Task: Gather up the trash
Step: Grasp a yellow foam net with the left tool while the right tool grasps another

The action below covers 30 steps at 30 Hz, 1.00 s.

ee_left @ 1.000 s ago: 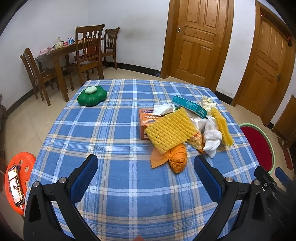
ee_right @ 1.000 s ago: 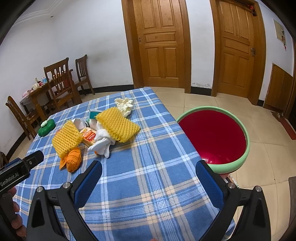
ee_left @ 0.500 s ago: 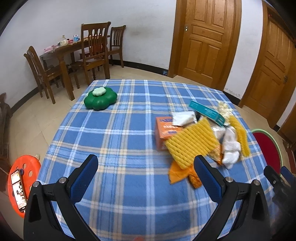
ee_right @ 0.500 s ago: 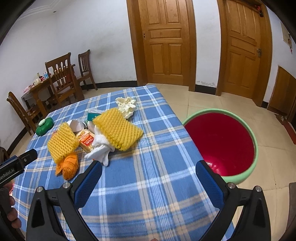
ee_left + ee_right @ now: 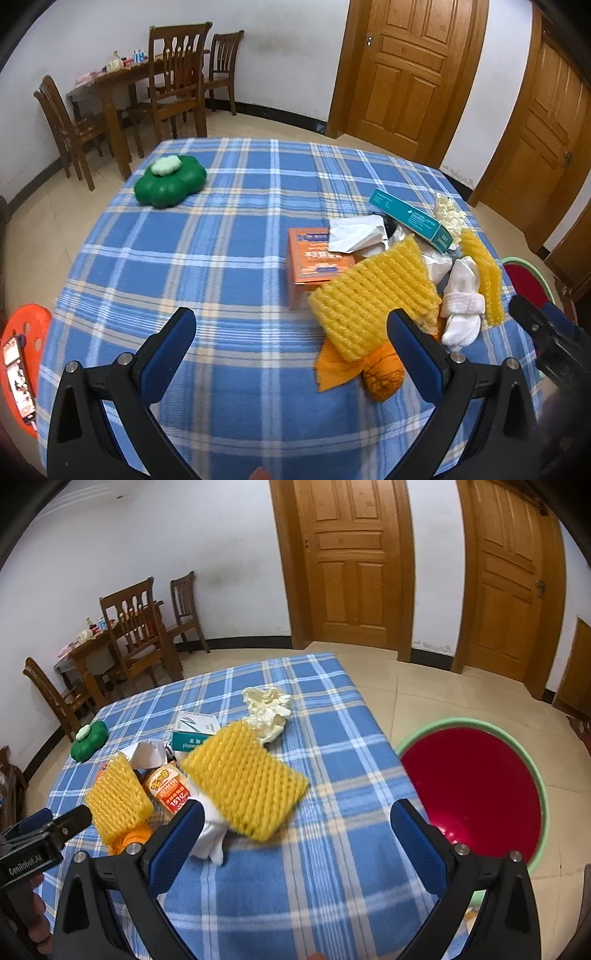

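A heap of trash lies on the blue plaid table (image 5: 221,258): two yellow foam nets (image 5: 373,299) (image 5: 245,779), an orange box (image 5: 314,254), a teal carton (image 5: 410,218), white cloth (image 5: 461,299), crumpled paper (image 5: 266,710) and an orange wrapper (image 5: 373,369). My left gripper (image 5: 291,347) hovers open over the table's near side, left of the heap. My right gripper (image 5: 297,834) is open above the table's right part, its left finger beside the white cloth (image 5: 212,834). A red basin with a green rim (image 5: 472,790) sits on the floor to the right.
A green flower-shaped box (image 5: 170,181) rests at the table's far left. A wooden dining table with chairs (image 5: 162,85) stands by the back wall. Two wooden doors (image 5: 354,561) close the far side. An orange stool holding a phone (image 5: 18,362) is at the lower left.
Both grippers have moved forward and closer to the heap; the trash looks larger in both views. Both stay open and nothing on the table has shifted.
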Tool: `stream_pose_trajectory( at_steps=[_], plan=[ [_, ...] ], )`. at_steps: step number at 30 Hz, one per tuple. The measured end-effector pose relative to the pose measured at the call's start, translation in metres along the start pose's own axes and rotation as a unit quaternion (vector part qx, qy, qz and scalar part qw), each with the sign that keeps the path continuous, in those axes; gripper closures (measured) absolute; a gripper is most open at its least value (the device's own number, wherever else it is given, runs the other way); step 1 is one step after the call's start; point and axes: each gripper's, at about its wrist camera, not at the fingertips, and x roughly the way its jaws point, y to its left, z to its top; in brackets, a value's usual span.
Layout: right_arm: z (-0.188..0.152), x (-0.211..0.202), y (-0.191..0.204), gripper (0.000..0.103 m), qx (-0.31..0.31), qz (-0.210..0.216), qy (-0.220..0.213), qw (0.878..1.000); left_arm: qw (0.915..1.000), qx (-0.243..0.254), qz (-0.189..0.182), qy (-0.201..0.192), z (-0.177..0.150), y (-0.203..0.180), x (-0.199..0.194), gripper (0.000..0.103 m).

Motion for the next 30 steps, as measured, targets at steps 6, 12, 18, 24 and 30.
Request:
stream_pose_trajectory(
  at_steps=[6,12,18,24,30],
  plan=[
    [0.003,0.025,-0.001,0.017,0.0,0.023,0.028,0.999,0.9996,-0.009,-0.021,0.016,0.001,-0.008,0.015,0.008],
    [-0.001,0.039,-0.005,0.035,0.013,0.046,0.054,0.997,0.9977,-0.019,-0.059,0.027,0.001,-0.012,0.024,0.032],
    [-0.004,0.044,-0.009,0.05,0.025,0.063,0.069,0.995,0.9933,-0.037,-0.103,0.038,-0.002,-0.01,0.024,0.067],
    [-0.007,0.05,-0.014,0.069,0.04,0.069,0.081,0.994,0.9912,-0.038,-0.123,0.032,-0.003,-0.009,0.016,0.083],
    [-0.007,0.049,-0.021,0.092,0.055,0.069,0.075,0.993,0.9904,-0.033,-0.133,0.021,-0.003,-0.009,0.004,0.085]
  ],
)
